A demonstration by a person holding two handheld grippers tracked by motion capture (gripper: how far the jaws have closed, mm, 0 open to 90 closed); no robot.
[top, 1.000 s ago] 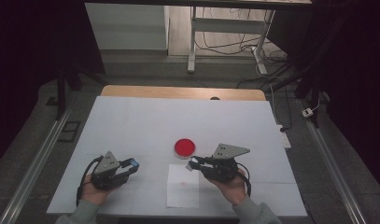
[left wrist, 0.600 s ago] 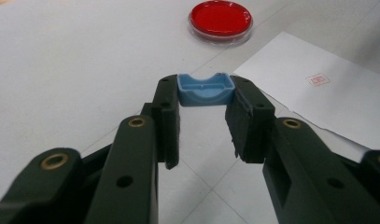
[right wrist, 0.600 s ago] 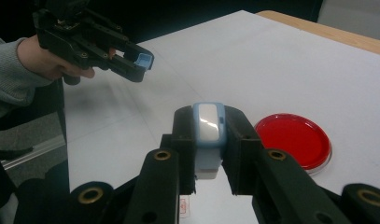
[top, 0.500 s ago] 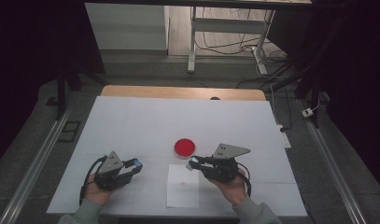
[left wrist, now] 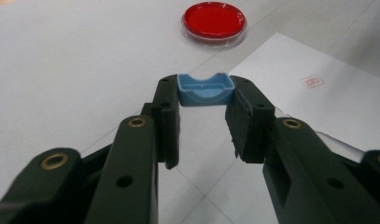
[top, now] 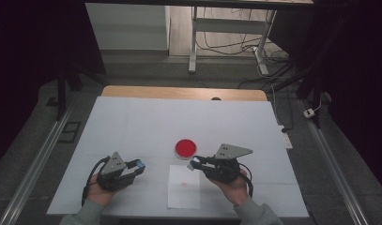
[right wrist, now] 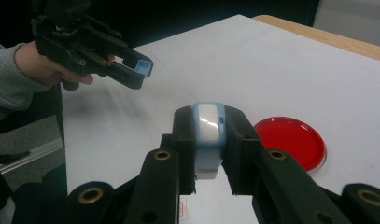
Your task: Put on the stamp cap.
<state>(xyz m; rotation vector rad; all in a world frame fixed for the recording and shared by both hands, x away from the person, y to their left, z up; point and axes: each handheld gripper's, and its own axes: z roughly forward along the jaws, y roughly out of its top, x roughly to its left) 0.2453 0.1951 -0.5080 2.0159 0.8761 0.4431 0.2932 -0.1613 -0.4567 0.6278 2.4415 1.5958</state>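
High view: two tools, one red dish (top: 185, 148), one paper (top: 184, 186) on the table (top: 132, 122).

Left gripper view: left tool (left wrist: 205, 91) is clamped on a blue cap (left wrist: 205, 89); dish sits beyond it. The paper's red stamp mark is too small to read.

Right gripper view: right tool (right wrist: 207, 135) grips a stamp (right wrist: 208, 135) upright, dish just beside.
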